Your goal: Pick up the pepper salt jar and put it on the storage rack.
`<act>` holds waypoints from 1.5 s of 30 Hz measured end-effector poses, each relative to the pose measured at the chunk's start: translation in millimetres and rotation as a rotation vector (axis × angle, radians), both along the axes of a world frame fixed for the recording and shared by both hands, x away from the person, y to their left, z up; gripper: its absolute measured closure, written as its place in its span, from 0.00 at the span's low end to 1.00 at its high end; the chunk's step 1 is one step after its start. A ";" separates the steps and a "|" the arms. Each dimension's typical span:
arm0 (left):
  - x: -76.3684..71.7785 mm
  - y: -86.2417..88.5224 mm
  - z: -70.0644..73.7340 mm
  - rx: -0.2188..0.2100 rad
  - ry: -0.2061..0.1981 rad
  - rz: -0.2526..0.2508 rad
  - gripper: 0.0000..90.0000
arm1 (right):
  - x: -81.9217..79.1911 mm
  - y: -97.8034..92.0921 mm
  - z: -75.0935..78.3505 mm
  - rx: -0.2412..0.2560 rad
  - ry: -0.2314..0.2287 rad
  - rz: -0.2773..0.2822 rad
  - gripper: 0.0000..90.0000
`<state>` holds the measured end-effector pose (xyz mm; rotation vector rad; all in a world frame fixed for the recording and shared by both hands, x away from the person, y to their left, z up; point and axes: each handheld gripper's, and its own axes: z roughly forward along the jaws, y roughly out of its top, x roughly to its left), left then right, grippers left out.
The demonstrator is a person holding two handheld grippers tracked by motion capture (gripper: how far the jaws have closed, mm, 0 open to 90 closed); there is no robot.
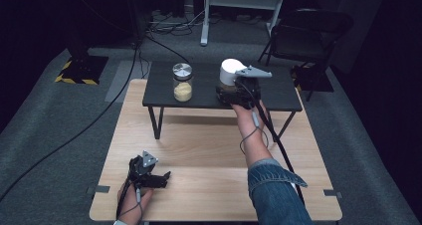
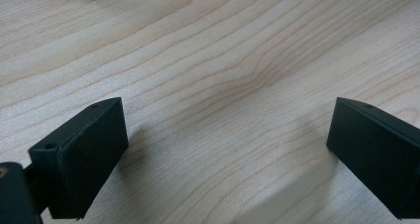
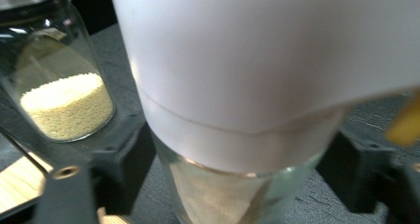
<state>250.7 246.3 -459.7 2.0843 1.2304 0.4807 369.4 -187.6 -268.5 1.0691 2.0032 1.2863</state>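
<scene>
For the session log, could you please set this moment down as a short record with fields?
Setting: wooden table with a black raised shelf at its far side
On the shelf: metal-lidded glass jar of yellowish grains; white-capped glass container
Right tool: at the shelf, jaws on either side of the white-capped glass container's clear base
Left tool: low over bare wood at the near left, jaws wide apart, holding nothing

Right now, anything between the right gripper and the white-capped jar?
Nothing visible. The right gripper already has its jaws either side of the white-capped jar on the black shelf. The other jar stands apart, off to the side.
</scene>
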 end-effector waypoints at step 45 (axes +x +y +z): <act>3.1 -0.3 0.6 0.006 0.006 -0.010 0.01 | -96.1 -189.7 -57.1 0.059 -0.024 -0.098 0.06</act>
